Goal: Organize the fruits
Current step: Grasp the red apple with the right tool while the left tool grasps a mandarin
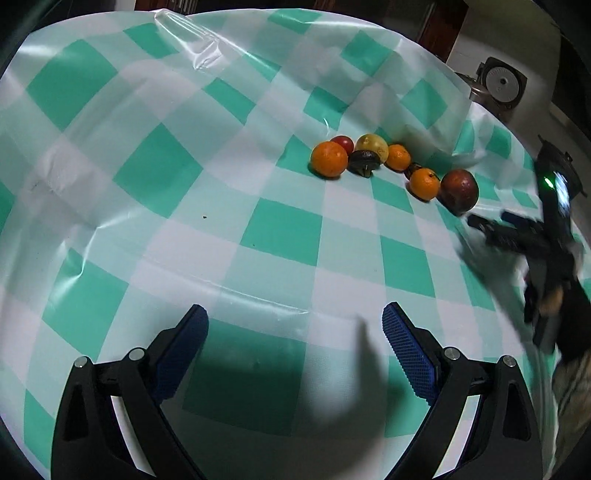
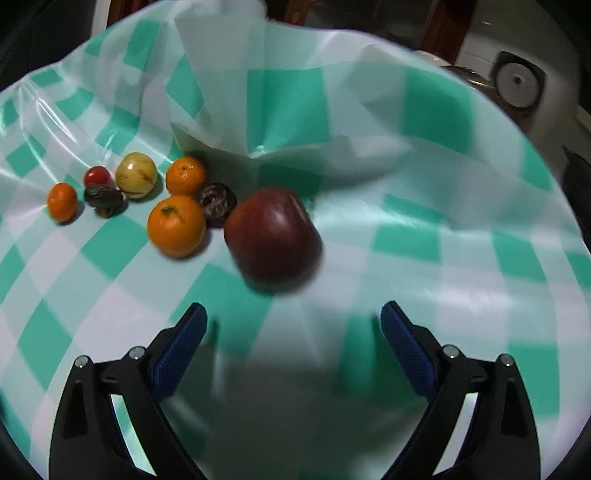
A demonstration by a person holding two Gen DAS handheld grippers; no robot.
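Observation:
Several fruits lie in a loose row on the green-and-white checked cloth (image 1: 280, 229). In the left wrist view I see an orange (image 1: 329, 158), a small red fruit (image 1: 342, 143), a yellow-green fruit (image 1: 373, 147), a dark wrinkled fruit (image 1: 364, 161), two more oranges (image 1: 398, 157) (image 1: 424, 183) and a dark red apple (image 1: 459, 191). My left gripper (image 1: 295, 325) is open and empty, well short of the fruits. My right gripper (image 2: 293, 321) is open and empty, just short of the apple (image 2: 273, 236); it also shows in the left wrist view (image 1: 491, 225), blurred.
The cloth is creased and bunched up behind the fruits (image 2: 258, 110). A grey device with a round white disc (image 1: 502, 83) stands beyond the table's far right edge. Dark wooden furniture (image 1: 439, 29) is at the back.

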